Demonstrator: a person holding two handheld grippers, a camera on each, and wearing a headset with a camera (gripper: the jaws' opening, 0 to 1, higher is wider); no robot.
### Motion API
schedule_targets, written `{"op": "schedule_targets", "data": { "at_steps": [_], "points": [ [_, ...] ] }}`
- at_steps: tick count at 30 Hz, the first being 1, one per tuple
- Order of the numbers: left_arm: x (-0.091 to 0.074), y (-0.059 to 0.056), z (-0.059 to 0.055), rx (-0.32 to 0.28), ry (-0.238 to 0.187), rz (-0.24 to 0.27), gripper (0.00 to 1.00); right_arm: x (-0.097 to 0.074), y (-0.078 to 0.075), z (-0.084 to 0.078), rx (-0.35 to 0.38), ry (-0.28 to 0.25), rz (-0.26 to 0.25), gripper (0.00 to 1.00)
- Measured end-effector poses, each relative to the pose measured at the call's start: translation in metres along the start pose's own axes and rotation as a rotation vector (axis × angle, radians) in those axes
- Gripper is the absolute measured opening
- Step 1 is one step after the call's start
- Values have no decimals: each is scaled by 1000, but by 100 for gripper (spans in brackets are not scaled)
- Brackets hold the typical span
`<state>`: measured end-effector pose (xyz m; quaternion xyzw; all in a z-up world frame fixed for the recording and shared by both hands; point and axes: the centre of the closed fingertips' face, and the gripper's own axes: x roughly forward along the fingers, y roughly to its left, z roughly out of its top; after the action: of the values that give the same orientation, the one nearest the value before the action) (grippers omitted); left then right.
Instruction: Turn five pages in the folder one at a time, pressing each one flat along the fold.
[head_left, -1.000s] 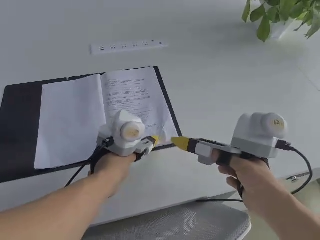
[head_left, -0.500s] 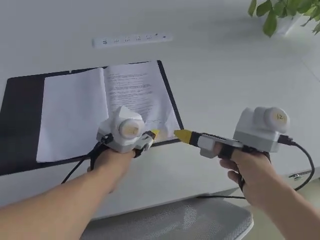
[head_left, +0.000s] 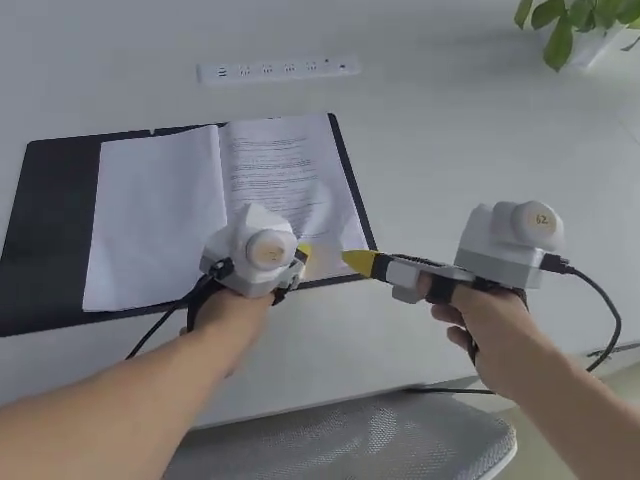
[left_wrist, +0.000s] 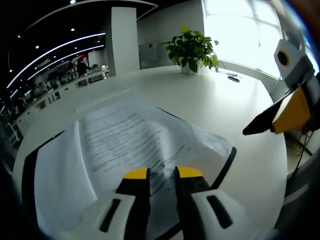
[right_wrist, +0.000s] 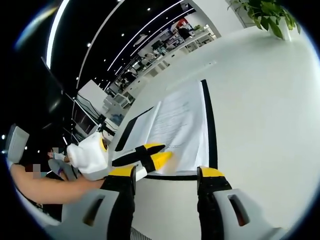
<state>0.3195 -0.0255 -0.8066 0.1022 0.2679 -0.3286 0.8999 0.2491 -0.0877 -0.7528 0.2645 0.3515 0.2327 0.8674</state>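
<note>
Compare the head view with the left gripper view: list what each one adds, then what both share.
Head view: the power strip, a chair seat and the person's left forearm. Left gripper view: the left gripper tips seen up close, a narrow gap apart, plus a bright window and distant desks. Both: the open folder, its printed page, the plant and the right gripper.

Open-plan office: desk rows (left_wrist: 65, 82), ceiling light strips (left_wrist: 55, 50) (potted plant (left_wrist: 190, 47) too).

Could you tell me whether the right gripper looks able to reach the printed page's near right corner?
Probably yes: the right gripper hovers open just beside that corner of the page, though the left gripper sits close.
</note>
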Motion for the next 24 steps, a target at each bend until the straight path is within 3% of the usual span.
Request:
{"op": "schedule_targets", "data": {
  "at_steps": [4,9,16,24],
  "points": [
    [0,1,0,-2,-1,-2,16,11,-6,-1,-3,15,-1,46],
    [0,1,0,-7,-1,1,15,24,-18,-4,55,32,-20,40],
    [0,1,0,-12,0,0,15,29,-18,1,120,7,-22,24],
    [0,1,0,-14,0,-1,15,30,-16,2,133,-10,-35,2]
  ]
}}
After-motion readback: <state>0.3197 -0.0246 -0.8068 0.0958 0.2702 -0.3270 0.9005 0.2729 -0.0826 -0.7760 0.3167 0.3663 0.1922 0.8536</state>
